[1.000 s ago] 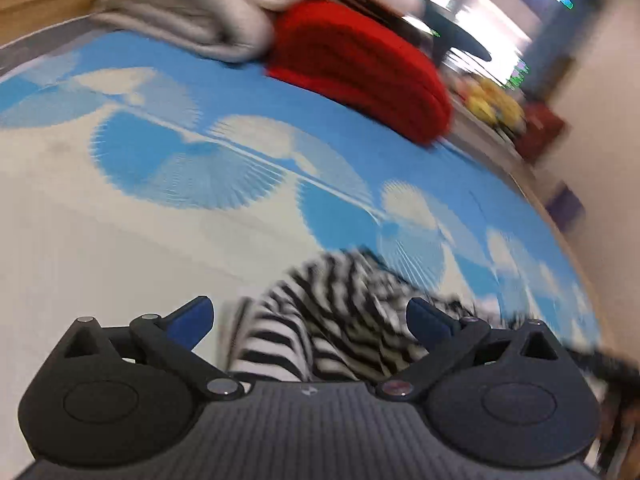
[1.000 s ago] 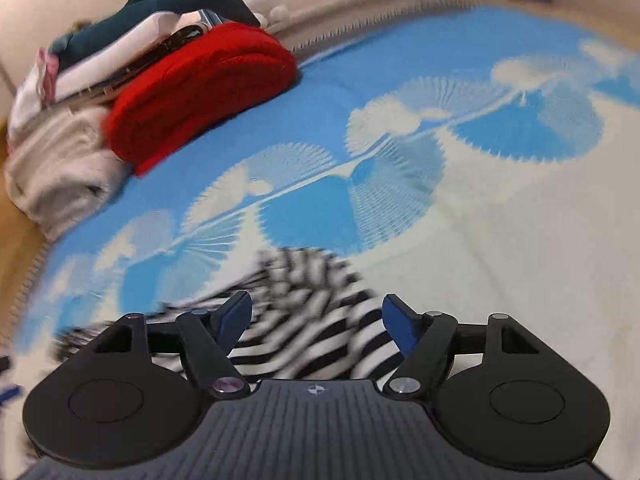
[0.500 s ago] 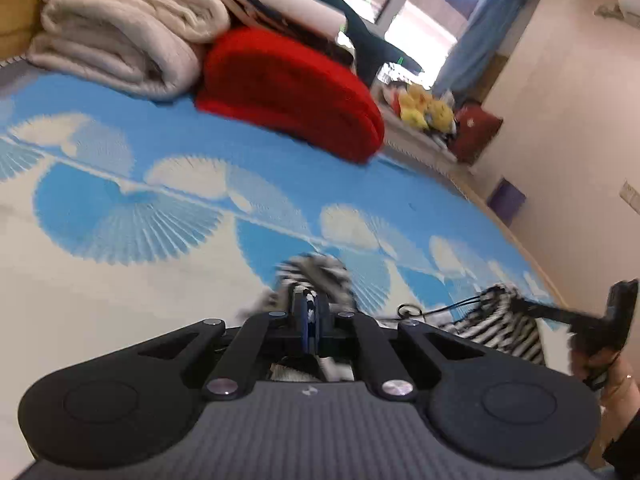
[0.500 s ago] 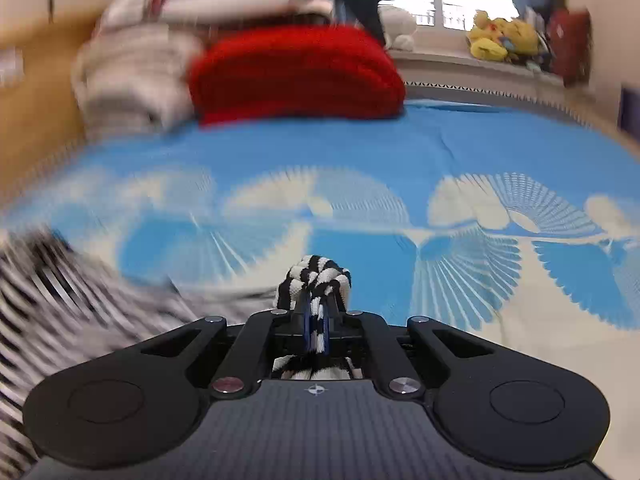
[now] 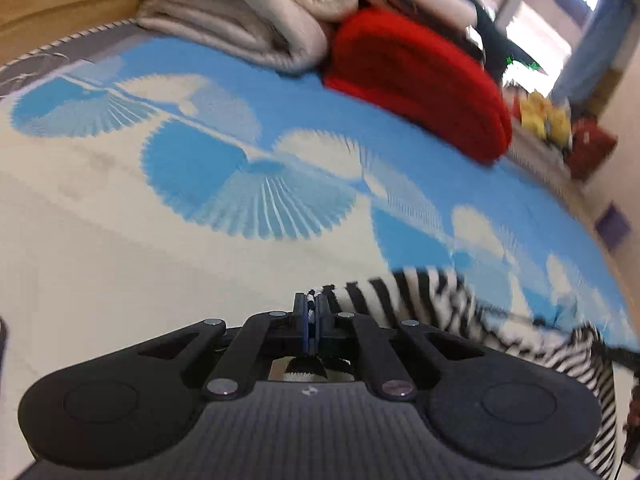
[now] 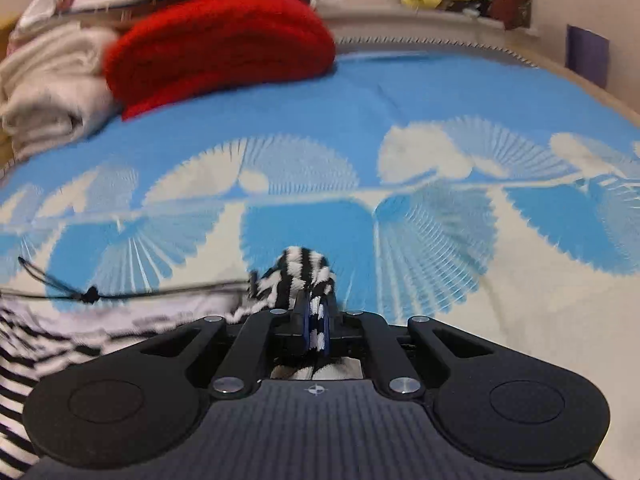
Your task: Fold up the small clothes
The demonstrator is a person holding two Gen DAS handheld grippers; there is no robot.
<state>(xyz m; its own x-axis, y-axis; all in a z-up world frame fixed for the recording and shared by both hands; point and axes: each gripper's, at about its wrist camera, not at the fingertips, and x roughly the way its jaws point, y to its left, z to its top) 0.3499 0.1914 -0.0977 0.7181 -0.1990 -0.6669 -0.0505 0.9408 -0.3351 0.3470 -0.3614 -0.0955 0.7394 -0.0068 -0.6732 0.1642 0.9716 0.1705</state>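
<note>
Both views are motion-blurred, and the gripper bodies hide much of the black-and-white striped garment [image 5: 424, 300], which lies on the blue-and-white patterned bed cover [image 5: 120, 220]. The left gripper [image 5: 311, 312] has its jaws clamped on one edge; the right gripper [image 6: 316, 316] pinches a bunched corner. A second ago both jaws stood apart above the cloth. A red folded blanket [image 6: 224, 40] lies beyond.

Black-and-white striped garment [image 5: 460, 304], bunched, stretched above the blue-and-cream bedspread [image 5: 248, 184]
</note>
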